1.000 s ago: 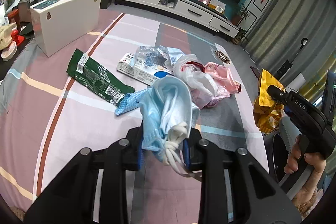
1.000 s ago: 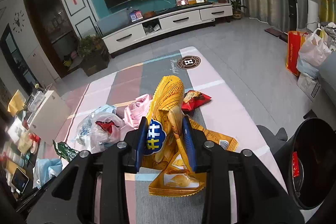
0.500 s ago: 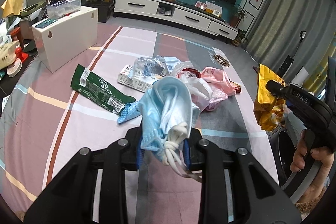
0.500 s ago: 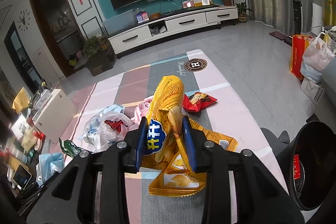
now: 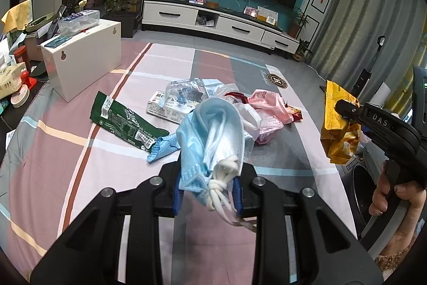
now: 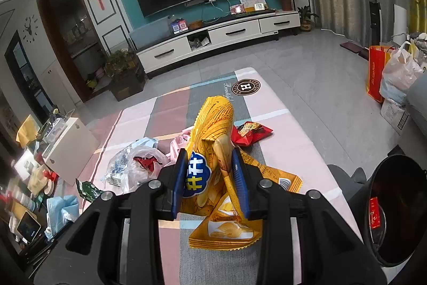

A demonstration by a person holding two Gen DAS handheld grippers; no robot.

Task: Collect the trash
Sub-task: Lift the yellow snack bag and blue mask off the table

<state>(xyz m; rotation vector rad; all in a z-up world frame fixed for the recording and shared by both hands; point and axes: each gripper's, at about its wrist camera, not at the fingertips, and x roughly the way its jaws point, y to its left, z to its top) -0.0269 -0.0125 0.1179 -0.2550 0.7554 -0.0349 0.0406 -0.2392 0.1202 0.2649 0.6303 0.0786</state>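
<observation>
Left gripper [image 5: 207, 190] is clamping its jaws on a crumpled blue face mask [image 5: 213, 135] (strings dangling), right gripper [image 6: 210, 178] is pinching a yellow snack bag [image 6: 216, 140], probably chips, above the mat's [image 5: 80, 156] near edge.

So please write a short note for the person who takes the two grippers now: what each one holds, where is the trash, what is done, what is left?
Left gripper: shut on a bunch of blue face masks.
Right gripper: shut on a yellow snack bag.
Black bin: at the right of the mat, a red item already inside.
Done: both loads lifted.
Left: drop both in the bin, then collect the green wrapper, plastic bags, box and red wrapper on the mat.
</observation>
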